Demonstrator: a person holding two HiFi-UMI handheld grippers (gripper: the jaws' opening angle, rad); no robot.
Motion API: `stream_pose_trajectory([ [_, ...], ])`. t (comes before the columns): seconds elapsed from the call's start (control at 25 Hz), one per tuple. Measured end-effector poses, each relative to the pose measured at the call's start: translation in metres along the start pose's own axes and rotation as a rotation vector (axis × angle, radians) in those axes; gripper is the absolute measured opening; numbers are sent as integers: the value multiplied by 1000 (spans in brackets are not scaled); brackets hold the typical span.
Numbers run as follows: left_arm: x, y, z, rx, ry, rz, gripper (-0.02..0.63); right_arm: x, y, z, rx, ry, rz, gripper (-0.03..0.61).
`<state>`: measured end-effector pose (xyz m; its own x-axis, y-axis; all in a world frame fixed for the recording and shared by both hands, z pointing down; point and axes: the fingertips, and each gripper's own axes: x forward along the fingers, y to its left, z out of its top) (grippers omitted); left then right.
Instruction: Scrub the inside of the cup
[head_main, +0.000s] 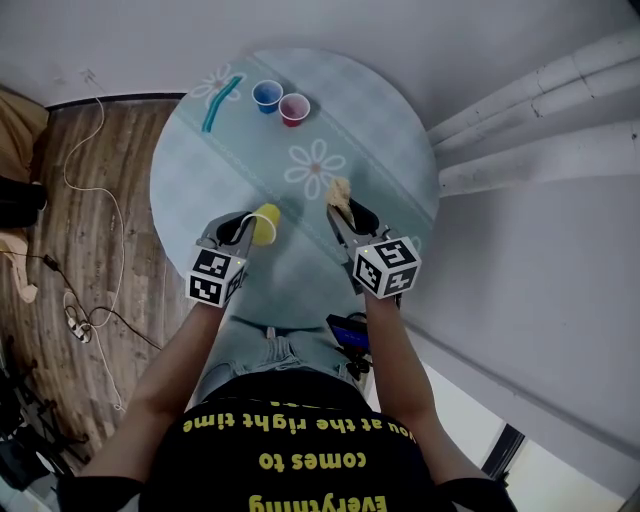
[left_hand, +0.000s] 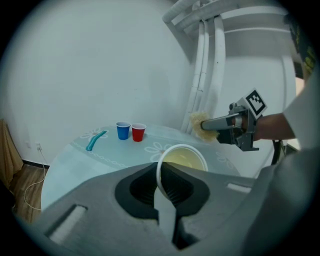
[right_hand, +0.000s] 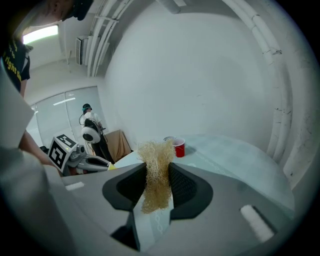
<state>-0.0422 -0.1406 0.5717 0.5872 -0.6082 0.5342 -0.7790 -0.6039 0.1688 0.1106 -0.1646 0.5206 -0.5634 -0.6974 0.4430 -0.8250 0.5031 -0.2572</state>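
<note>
A yellow cup (head_main: 265, 223) hangs above the near part of the round table (head_main: 390, 130), its rim pinched by my left gripper (head_main: 245, 229). In the left gripper view the cup (left_hand: 182, 160) shows its pale inside, mouth turned toward the camera, wall clamped between the pads. My right gripper (head_main: 343, 212) is shut on a tan fibrous scrubber (head_main: 339, 191), a short way right of the cup. The scrubber (right_hand: 156, 172) fills the gap between the right jaws. The right gripper (left_hand: 207, 125) with its scrubber (left_hand: 200, 125) also shows in the left gripper view, beyond the cup.
A blue cup (head_main: 267, 96) and a red cup (head_main: 294, 108) stand side by side at the table's far side, with a teal brush (head_main: 220, 102) to their left. White pipes (head_main: 540, 120) run along the wall on the right. Cables (head_main: 90, 250) lie on the wooden floor to the left.
</note>
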Motion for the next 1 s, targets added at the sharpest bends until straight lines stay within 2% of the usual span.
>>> stream_pose_trajectory([
  [0.36, 10, 0, -26, 4, 123, -25, 18, 8, -8, -23, 19, 66, -18, 137],
  [0.64, 16, -3, -35, -3, 199, -37, 18, 14, -12, -44, 33, 163, -21, 137],
  [1.0, 20, -10, -45, 41, 281, -69, 18, 19, -13, -69, 39, 267, -15, 137],
])
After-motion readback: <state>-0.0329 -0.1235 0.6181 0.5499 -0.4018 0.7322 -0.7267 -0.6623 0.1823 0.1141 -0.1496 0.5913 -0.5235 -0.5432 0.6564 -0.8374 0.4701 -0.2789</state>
